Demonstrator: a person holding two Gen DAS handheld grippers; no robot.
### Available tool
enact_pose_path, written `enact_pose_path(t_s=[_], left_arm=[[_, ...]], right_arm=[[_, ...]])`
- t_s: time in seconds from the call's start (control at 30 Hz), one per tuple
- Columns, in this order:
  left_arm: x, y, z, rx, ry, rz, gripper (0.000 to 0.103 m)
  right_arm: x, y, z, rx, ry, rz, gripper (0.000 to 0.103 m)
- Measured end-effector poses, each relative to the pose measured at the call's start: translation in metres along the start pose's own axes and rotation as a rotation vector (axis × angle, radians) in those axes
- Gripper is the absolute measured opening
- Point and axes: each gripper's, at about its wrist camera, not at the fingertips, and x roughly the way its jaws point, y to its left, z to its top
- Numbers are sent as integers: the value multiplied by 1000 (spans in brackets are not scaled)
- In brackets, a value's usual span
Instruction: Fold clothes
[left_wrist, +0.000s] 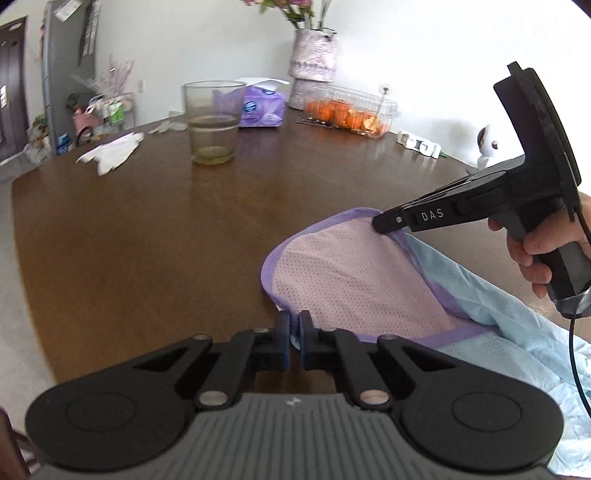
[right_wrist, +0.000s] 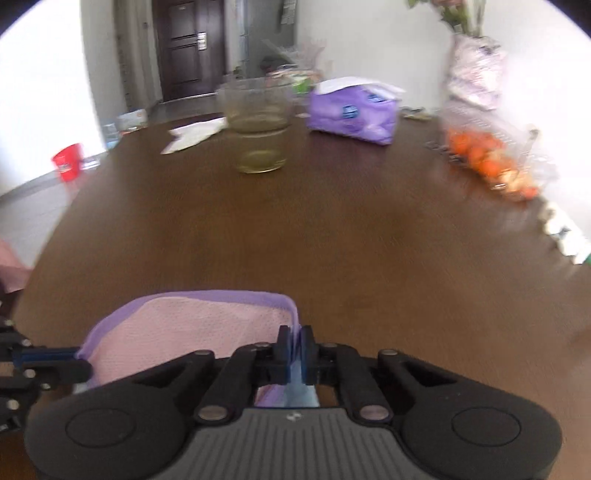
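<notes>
A mesh garment (left_wrist: 354, 288), pink with purple trim and a light blue part (left_wrist: 517, 332), lies on the brown table (left_wrist: 147, 240) at the near right. My left gripper (left_wrist: 294, 321) is shut on its near purple edge. My right gripper (left_wrist: 380, 225) is shut on the far purple edge, held by a hand. In the right wrist view the right gripper (right_wrist: 294, 338) pinches the garment (right_wrist: 192, 328) at its right corner, and the left gripper's fingers (right_wrist: 48, 356) hold its left corner.
A glass (left_wrist: 212, 123) with a little liquid stands mid-table. Behind it lie a purple tissue pack (left_wrist: 260, 107), a clear box of orange fruit (left_wrist: 351, 110), a vase (left_wrist: 312, 62) and a white glove (left_wrist: 110, 151). A white power strip (left_wrist: 419, 144) lies at the right edge.
</notes>
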Motion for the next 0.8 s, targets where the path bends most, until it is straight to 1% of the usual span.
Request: enact_pose_path(t_s=[0.07, 0.1, 0.17, 0.23, 0.3, 0.37, 0.43, 0.53, 0.6, 0.7, 0.77, 0.8], left_arm=[[21, -11, 18, 16, 8, -30, 4], [34, -19, 28, 28, 9, -41, 4], [60, -45, 48, 54, 27, -85, 4], [87, -73, 68, 85, 53, -142, 4], [113, -98, 89, 122, 73, -197, 4], [135, -123, 106, 171, 69, -248, 4], [153, -155, 119, 225, 68, -305, 4], [175, -216, 129, 322, 61, -404, 4], [188, -259, 132, 383, 73, -476, 4], [198, -324, 121, 470, 79, -561, 4], [199, -356, 114, 500, 82, -581, 4], [200, -368, 111, 512, 88, -586, 4]], right_arm=[[1, -14, -2, 55, -2, -63, 2], [0, -25, -4, 96, 2, -109, 2], [-4, -49, -10, 178, 12, -203, 2], [-11, -82, -20, 287, 34, -293, 1], [-22, -116, -34, 388, 50, -367, 1], [-37, -146, -52, 464, 61, -436, 1], [-57, -174, -79, 534, 61, -511, 1], [-94, -209, -127, 659, 61, -595, 1], [-118, -229, -158, 731, 67, -659, 1], [-152, -256, -203, 836, 76, -751, 1], [-169, -269, -225, 882, 77, -781, 1], [-175, -274, -233, 898, 58, -781, 1]])
